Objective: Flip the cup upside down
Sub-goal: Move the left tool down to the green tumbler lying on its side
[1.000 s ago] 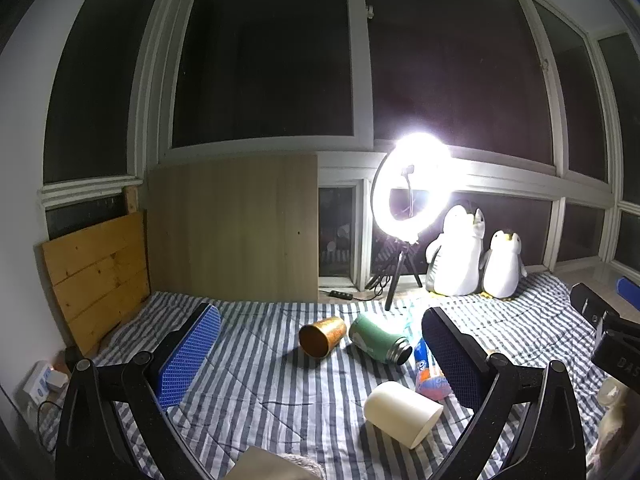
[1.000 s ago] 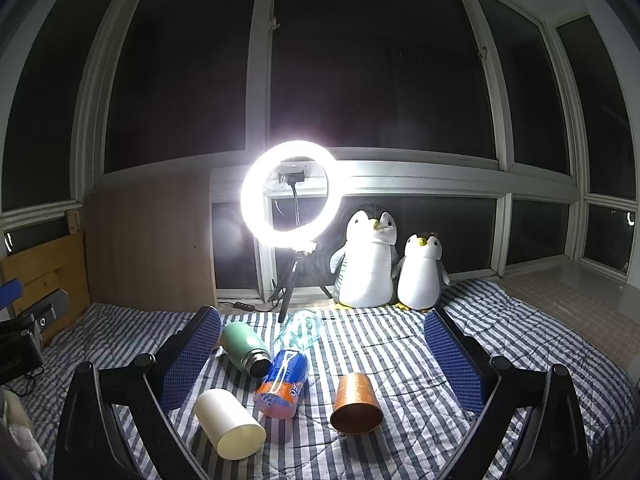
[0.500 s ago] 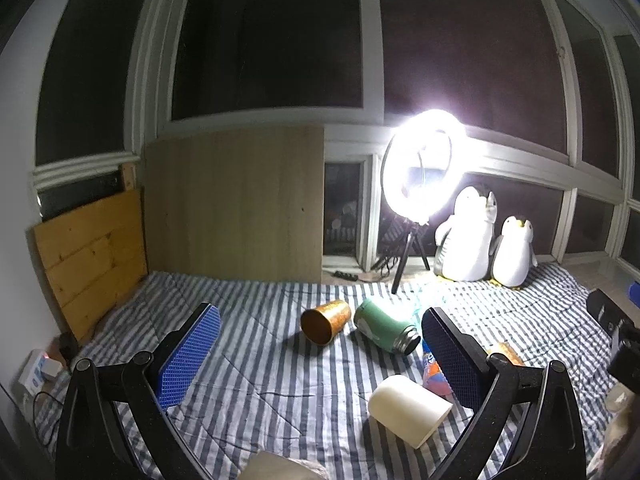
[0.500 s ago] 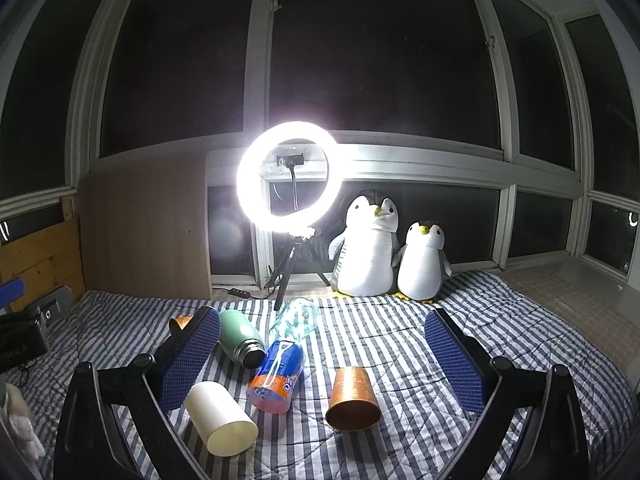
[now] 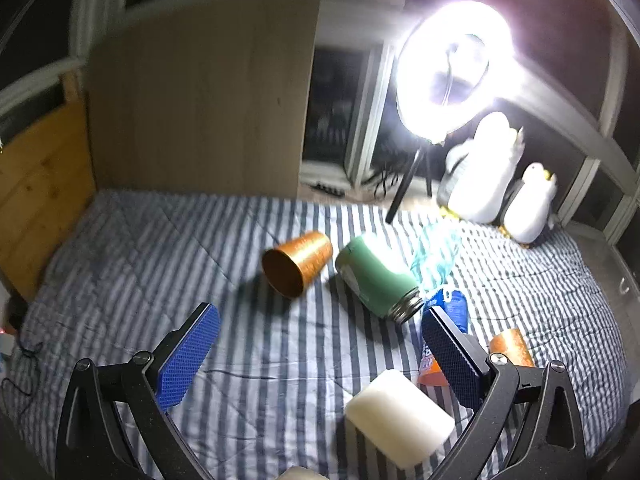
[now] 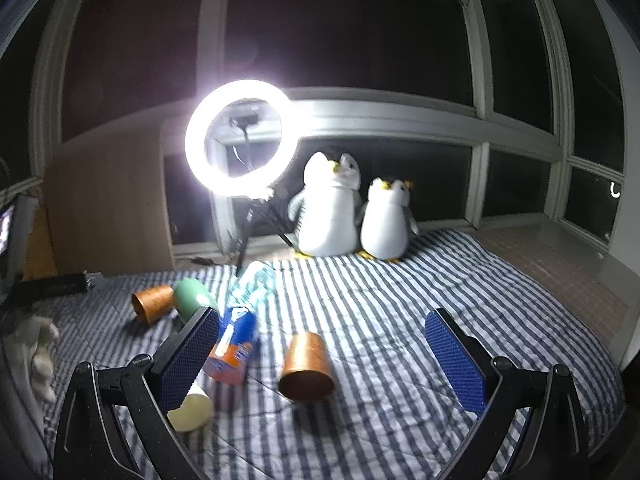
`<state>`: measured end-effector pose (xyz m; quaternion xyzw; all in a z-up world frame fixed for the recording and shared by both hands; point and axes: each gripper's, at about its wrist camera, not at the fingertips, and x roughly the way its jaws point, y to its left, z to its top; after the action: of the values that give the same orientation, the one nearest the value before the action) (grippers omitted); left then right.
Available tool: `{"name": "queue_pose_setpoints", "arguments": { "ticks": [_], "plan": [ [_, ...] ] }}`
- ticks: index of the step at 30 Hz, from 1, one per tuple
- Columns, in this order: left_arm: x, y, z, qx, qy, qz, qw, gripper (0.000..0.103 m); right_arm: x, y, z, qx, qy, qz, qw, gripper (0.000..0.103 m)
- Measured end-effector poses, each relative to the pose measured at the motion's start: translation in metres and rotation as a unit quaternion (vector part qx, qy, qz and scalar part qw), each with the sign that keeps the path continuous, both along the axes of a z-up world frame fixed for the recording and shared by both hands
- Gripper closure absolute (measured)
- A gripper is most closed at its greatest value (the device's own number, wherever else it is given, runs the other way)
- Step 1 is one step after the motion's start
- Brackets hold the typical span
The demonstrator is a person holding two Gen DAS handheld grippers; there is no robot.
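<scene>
Several cups lie on their sides on a striped blanket (image 5: 280, 360). A copper cup (image 5: 297, 268) lies ahead of my left gripper (image 5: 320, 354), mouth toward me; it also shows in the right wrist view (image 6: 152, 303). A white cup (image 5: 398, 422) lies close by my left gripper's right finger, and shows in the right wrist view (image 6: 188, 406). A second copper cup (image 6: 307, 366) lies ahead of my right gripper (image 6: 322, 354), and shows in the left wrist view (image 5: 512, 347). Both grippers are open and empty, above the blanket.
A green flask (image 5: 378, 278) and a blue-orange plastic bottle (image 6: 234, 342) lie between the cups. A clear bottle (image 6: 252, 282) lies behind them. A bright ring light on a tripod (image 6: 239, 134) and two plush penguins (image 6: 330, 212) stand at the window. Wooden boards (image 5: 200, 96) stand at left.
Both grippers have tilted down and moved forward over the blanket. The cups appear larger and closer. Nothing on the blanket has moved.
</scene>
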<state>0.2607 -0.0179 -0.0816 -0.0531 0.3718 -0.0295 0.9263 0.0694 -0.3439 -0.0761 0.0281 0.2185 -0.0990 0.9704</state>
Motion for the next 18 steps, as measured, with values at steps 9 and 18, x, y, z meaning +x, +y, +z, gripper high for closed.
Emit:
{"name": "queue_pose_setpoints", "arguments": {
  "ticks": [9,18],
  "plan": [
    [0.113,-0.041,-0.047,0.014,0.106,-0.033,0.9937,0.001,-0.004,-0.029,-0.008,-0.006,0.035,-0.033,0.999,0.002],
    [0.206,-0.093,-0.083,0.067,0.159,-0.055,0.9834,0.001,-0.012,-0.066,-0.026,-0.010,0.085,-0.085,0.993,0.002]
  ]
}}
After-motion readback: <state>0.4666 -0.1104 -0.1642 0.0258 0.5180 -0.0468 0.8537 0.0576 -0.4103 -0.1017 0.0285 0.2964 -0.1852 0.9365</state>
